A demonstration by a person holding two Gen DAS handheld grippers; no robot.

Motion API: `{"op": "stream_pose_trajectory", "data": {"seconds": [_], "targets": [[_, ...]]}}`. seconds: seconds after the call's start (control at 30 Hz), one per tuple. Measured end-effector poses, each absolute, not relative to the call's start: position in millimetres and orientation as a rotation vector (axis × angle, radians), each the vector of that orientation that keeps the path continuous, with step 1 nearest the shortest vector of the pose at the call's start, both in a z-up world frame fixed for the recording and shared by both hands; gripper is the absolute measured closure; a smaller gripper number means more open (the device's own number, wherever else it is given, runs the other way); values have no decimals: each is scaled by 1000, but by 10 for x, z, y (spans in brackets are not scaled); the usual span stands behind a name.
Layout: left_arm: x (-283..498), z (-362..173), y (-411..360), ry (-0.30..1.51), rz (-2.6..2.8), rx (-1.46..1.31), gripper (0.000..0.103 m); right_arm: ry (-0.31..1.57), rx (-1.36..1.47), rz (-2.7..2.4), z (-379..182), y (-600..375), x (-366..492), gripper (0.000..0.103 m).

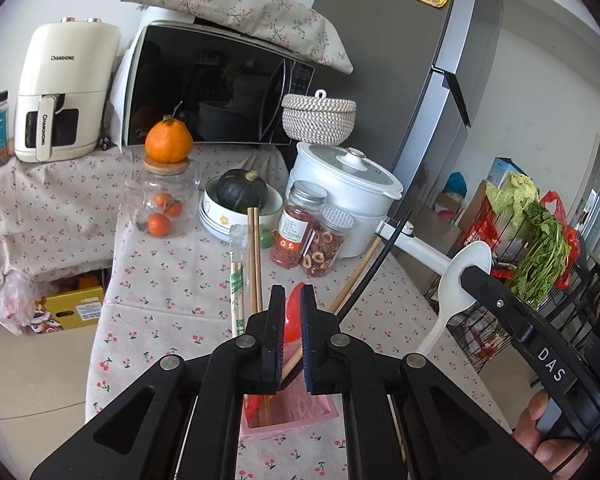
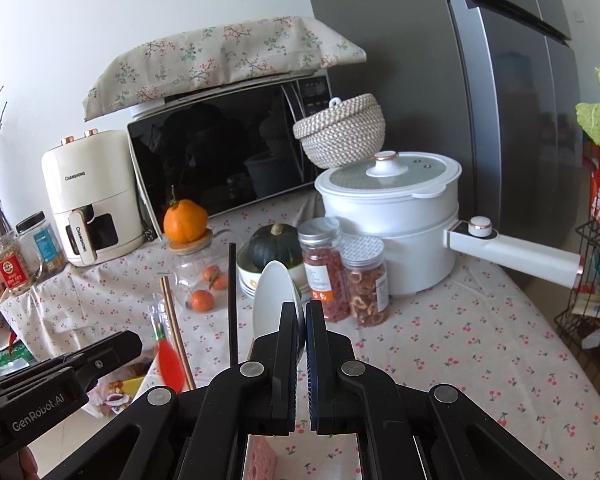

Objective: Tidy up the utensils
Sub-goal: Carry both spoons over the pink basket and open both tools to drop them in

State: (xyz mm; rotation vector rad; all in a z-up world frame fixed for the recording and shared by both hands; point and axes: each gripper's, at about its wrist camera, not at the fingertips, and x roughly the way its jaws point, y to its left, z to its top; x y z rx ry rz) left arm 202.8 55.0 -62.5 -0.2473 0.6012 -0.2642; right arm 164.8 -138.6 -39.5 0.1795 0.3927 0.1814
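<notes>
A pink utensil holder (image 1: 296, 414) stands on the cherry-print tablecloth under my left gripper (image 1: 292, 296). It holds a red spoon (image 1: 294, 320), brown chopsticks (image 1: 255, 256), wrapped chopsticks (image 1: 237, 280) and a black chopstick (image 1: 374, 264). My left gripper's jaws stand narrowly apart around the red spoon's bowl; I cannot tell if they pinch it. My right gripper (image 2: 304, 308) is shut on a white spoon (image 2: 274, 300), held up above the holder (image 2: 262, 460). In the left wrist view the white spoon (image 1: 456, 276) hangs at the right.
Behind stand two dried-fruit jars (image 1: 312, 236), a white electric pot (image 1: 348, 196) with a long handle, a bowl with a green squash (image 1: 242, 196), a glass jar of oranges (image 1: 164, 208), a microwave (image 1: 216, 88) and an air fryer (image 1: 60, 92). A wire rack with greens (image 1: 536, 248) stands right of the table.
</notes>
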Motion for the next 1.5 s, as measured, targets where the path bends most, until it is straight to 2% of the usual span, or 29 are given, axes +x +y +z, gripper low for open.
{"op": "stream_pose_trajectory", "data": {"seconds": [0.07,0.13,0.27,0.47,0.83,0.9,0.97,1.03,1.13,1.37,1.5], "targets": [[2005,-614,583,613,-258,-262,63,383,185,175,-387,-1380,1647,100],[1952,-600,631,620,-243,-273,49,374,191,169,-380,-1366,1645,100],[1884,-648,750,705,-181,-265,39,358,189,157,-377,-1294,1647,100],[1824,-847,967,835,-112,-278,26,338,166,123,-431,-1146,1689,100],[1785,-910,1025,881,-125,-262,24,421,191,114,-695,-985,1892,97],[1772,-911,1002,886,-131,-254,23,456,214,137,-713,-1000,1906,93],[1755,-909,975,889,-136,-245,22,464,242,152,-689,-1050,1871,75],[1732,-906,955,891,-137,-237,22,457,268,160,-642,-1117,1813,63],[1694,-904,917,896,-141,-228,20,460,293,165,-564,-1227,1738,57],[1555,-882,733,910,-168,-197,15,491,307,149,-455,-1517,1544,27],[1472,-876,600,916,-184,-164,13,507,289,114,-431,-1682,1417,16]]}}
